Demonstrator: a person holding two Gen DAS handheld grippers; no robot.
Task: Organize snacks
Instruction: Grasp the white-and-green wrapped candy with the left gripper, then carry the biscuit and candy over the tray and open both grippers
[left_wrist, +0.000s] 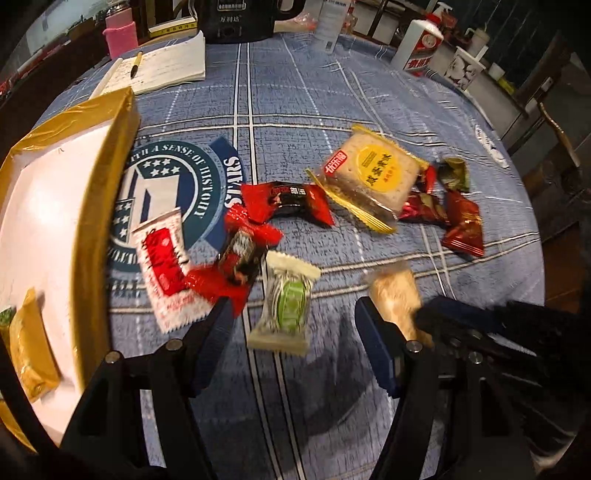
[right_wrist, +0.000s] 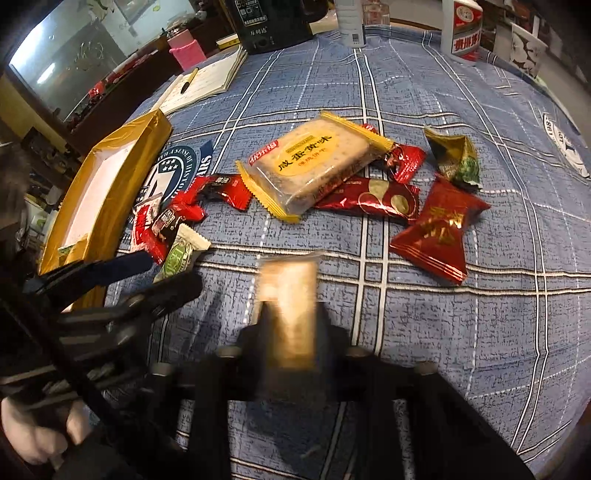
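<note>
Several wrapped snacks lie on the blue plaid tablecloth. My left gripper (left_wrist: 291, 310) is open, one finger on each side of a green and white candy (left_wrist: 286, 312) without pressing it. Beside it are a red and white packet (left_wrist: 164, 266) and red and black candies (left_wrist: 240, 258). My right gripper (right_wrist: 291, 314) is shut on a tan packet (right_wrist: 290, 295), held just above the cloth; the left wrist view shows that tan packet (left_wrist: 395, 295) too. A yellow-edged cracker packet (right_wrist: 314, 162) and dark red packets (right_wrist: 436, 229) lie farther out. The gold-rimmed box (left_wrist: 110, 155) at the left holds a golden packet (left_wrist: 29, 350).
At the table's far side are an open notebook (left_wrist: 166, 66) with a pen, a black kettle base (left_wrist: 236, 18), a pink cup (left_wrist: 122, 35), a white bottle (left_wrist: 330, 22) and a red and white carton (left_wrist: 421, 44). The table edge curves away on the right.
</note>
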